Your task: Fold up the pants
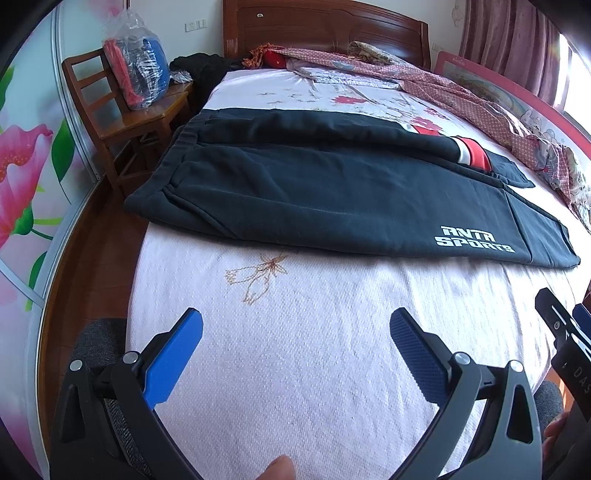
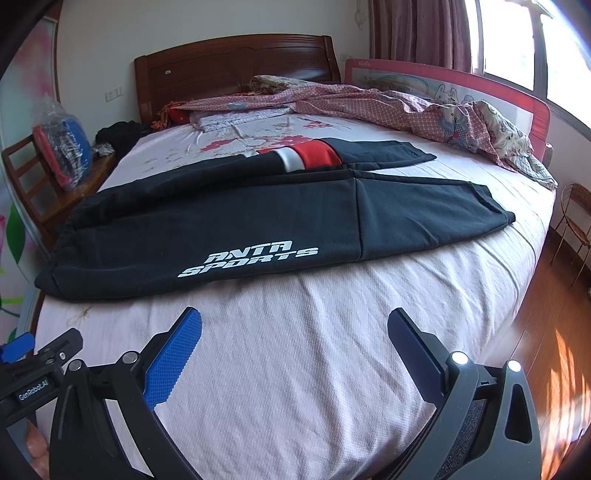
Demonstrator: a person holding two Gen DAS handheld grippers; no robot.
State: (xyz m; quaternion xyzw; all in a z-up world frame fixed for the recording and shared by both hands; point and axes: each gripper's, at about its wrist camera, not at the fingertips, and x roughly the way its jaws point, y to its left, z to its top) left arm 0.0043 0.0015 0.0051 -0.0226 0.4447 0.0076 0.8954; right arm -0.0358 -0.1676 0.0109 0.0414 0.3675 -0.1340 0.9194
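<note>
Black sweatpants [image 1: 314, 184] with white "ANTA SPORTS" lettering lie spread across the bed, waistband at the left, both leg cuffs at the right; they also show in the right wrist view [image 2: 240, 221]. A red and white stripe shows on the far leg [image 2: 310, 157]. My left gripper [image 1: 295, 325] is open and empty above the sheet, short of the pants' near edge. My right gripper [image 2: 295, 325] is open and empty, also short of the near edge, below the lettering. Part of the right gripper shows at the left view's right edge [image 1: 565, 332].
The pale pink bed sheet [image 1: 314, 350] covers the mattress. A crumpled patterned quilt [image 2: 424, 107] lies at the far right by a red bed rail [image 2: 480, 85]. A wooden chair [image 1: 122, 122] with a plastic bag stands left of the bed. A wooden headboard [image 1: 321, 29] stands behind.
</note>
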